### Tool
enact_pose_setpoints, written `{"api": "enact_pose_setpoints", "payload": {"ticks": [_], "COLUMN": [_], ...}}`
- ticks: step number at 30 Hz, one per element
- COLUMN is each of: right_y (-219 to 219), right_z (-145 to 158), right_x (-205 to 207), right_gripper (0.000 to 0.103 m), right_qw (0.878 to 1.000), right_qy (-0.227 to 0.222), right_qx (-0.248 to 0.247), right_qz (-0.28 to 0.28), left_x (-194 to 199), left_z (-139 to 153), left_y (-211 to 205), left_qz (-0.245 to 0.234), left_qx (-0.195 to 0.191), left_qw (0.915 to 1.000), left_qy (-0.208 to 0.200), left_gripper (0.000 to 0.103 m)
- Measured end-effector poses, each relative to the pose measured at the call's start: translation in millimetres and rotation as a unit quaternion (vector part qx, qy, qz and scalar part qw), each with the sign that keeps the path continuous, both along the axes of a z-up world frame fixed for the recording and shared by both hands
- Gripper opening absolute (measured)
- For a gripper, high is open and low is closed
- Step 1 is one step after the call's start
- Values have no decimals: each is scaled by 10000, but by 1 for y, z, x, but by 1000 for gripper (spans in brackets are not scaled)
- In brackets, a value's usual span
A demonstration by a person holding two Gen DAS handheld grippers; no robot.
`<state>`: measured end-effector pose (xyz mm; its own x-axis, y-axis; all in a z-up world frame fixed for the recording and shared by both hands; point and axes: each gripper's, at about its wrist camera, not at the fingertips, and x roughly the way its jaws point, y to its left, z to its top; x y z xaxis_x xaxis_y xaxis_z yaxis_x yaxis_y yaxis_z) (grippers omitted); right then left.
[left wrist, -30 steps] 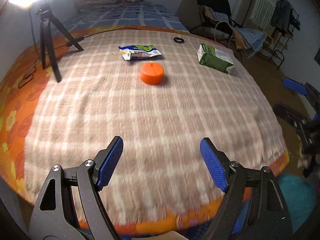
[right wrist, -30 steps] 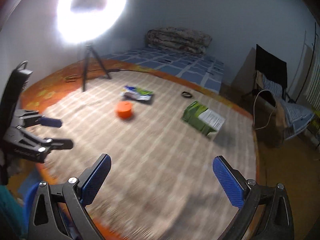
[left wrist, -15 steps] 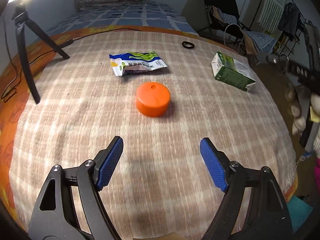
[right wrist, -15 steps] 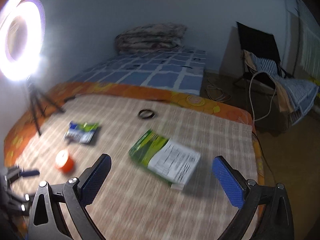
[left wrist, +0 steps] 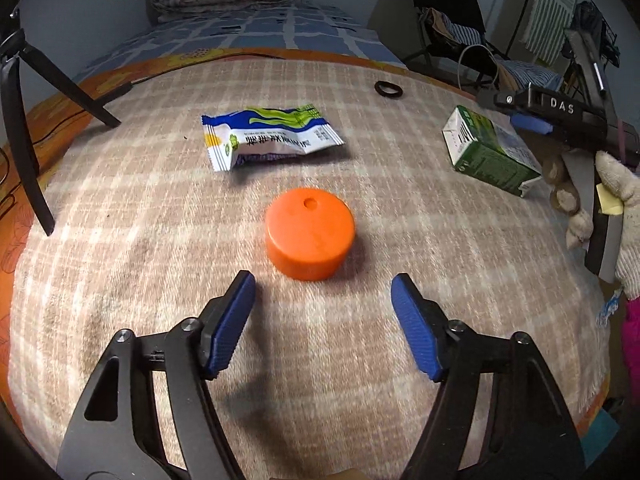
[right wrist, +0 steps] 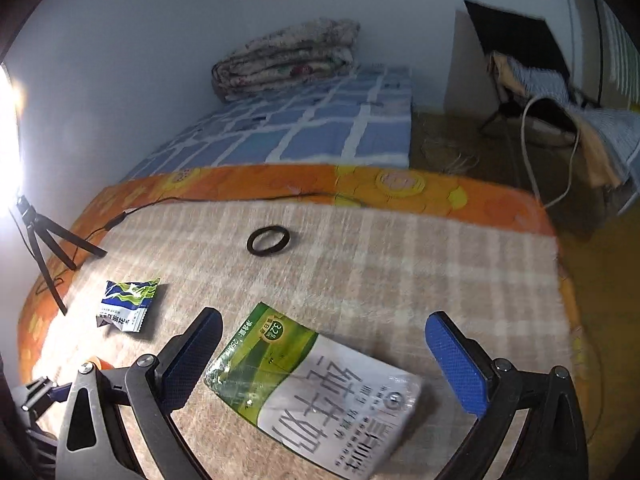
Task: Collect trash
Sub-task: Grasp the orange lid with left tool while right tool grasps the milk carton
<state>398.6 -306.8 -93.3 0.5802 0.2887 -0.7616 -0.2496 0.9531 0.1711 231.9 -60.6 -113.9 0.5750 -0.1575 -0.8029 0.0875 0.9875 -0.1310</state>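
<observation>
Left gripper (left wrist: 323,294): jaws spread wide, empty, lined up just short of the orange cap (left wrist: 310,233), likely to straddle it.
Right gripper (right wrist: 324,346): jaws released, bracketing the green carton (right wrist: 304,384) lying flat; not touching.
Cap: squat smooth plastic disc.
Wrapper (left wrist: 270,137): crinkled foil, farther back.
Blanket (left wrist: 160,216): fuzzy plaid bed cover.

Bare blanket (left wrist: 400,216) lies all around the orange cap (left wrist: 310,233). Beyond the cap lies a wrapper (left wrist: 272,136). A tripod (left wrist: 24,120) stands far to the cap's left.
</observation>
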Motion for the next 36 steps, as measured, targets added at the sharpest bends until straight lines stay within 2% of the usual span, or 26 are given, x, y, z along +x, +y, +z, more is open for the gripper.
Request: {"api": "enact_pose_setpoints", "payload": {"ticks": [3, 10, 15, 17, 18, 20, 21, 29, 36], "right_y": [1, 13, 27, 30, 31, 35, 37, 49, 68], "right_z": [-7, -7, -10, -14, -15, -19, -20, -10, 9], "right_x": [1, -28, -45, -45, -45, -46, -46, -70, -109], "right_gripper": [98, 97, 97, 97, 92, 80, 79, 70, 69], "right_qw": [9990, 9926, 9918, 9912, 9909, 9903, 9897, 9885, 9837], "right_qy": [371, 739, 511, 393, 361, 344, 329, 249, 98], "right_qx": [155, -34, -776, -1055, -1125, -1213, -1285, -1393, -1630], "right_qz": [172, 968, 876, 700, 641, 576, 540, 532, 753], "left_x": [3, 11, 20, 22, 22, 22, 21, 6, -20], "left_z": [0, 1, 0, 0, 0, 2, 3, 15, 35], "left_y": [1, 6, 13, 12, 11, 6, 3, 9, 23], "left_qz": [35, 201, 393, 388, 352, 251, 228, 217, 188], "left_qx": [5, 23, -39, -21, -21, 17, 100, 195, 278], "left_qw": [10000, 9998, 9992, 9992, 9994, 9997, 9996, 9993, 9988], "left_qy": [-13, -13, -12, -40, -53, -79, -101, -236, -365], "left_gripper": [72, 69, 69, 63, 60, 49, 48, 48, 48]}}
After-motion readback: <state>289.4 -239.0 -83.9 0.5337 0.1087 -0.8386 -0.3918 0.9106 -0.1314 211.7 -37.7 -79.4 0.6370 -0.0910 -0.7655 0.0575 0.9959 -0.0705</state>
